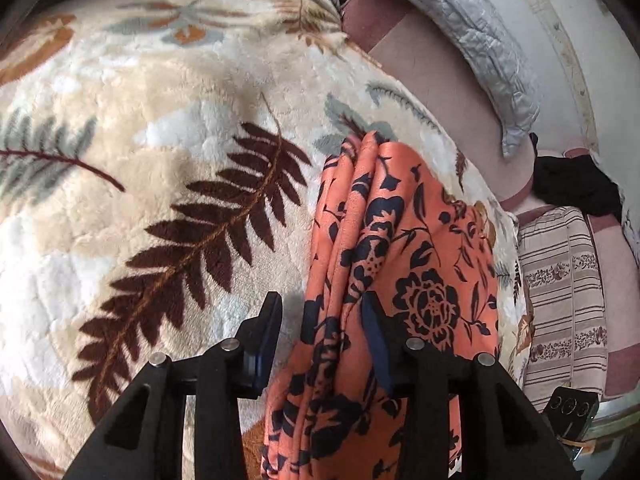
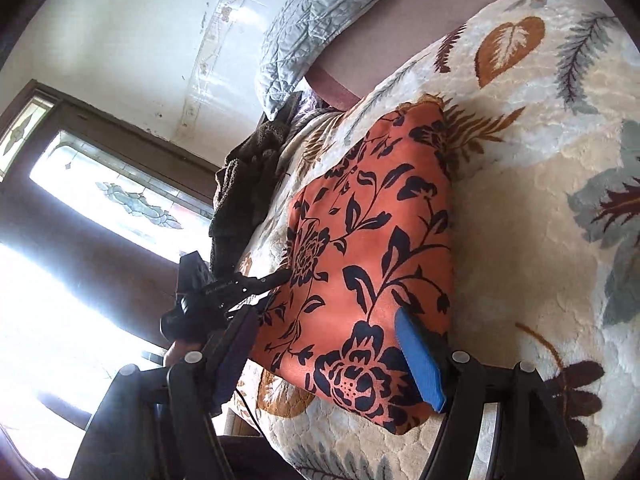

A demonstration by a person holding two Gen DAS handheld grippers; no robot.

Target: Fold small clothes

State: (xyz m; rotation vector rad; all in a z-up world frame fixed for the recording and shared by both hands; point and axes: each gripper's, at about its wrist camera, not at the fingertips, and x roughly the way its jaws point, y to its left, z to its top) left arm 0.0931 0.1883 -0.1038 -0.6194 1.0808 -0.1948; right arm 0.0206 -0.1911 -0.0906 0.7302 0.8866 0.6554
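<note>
An orange garment with a dark floral print (image 1: 404,248) lies folded on a cream leaf-patterned blanket (image 1: 160,120). In the left wrist view my left gripper (image 1: 322,304) is open, and the garment's stacked folded edge runs between its two fingers. In the right wrist view the same garment (image 2: 372,240) lies as a flat folded rectangle. My right gripper (image 2: 324,328) is open around its near edge, the blue pad (image 2: 420,364) resting on top of the cloth. The left gripper (image 2: 248,284) shows at the garment's left edge.
A grey quilted pillow (image 2: 320,20) and a mauve sheet (image 1: 432,72) lie beyond the blanket (image 2: 520,200). A dark cloth heap (image 2: 248,176) sits near the bed's edge. A striped cushion (image 1: 560,300) lies to the right. A bright window (image 2: 100,200) stands beside the bed.
</note>
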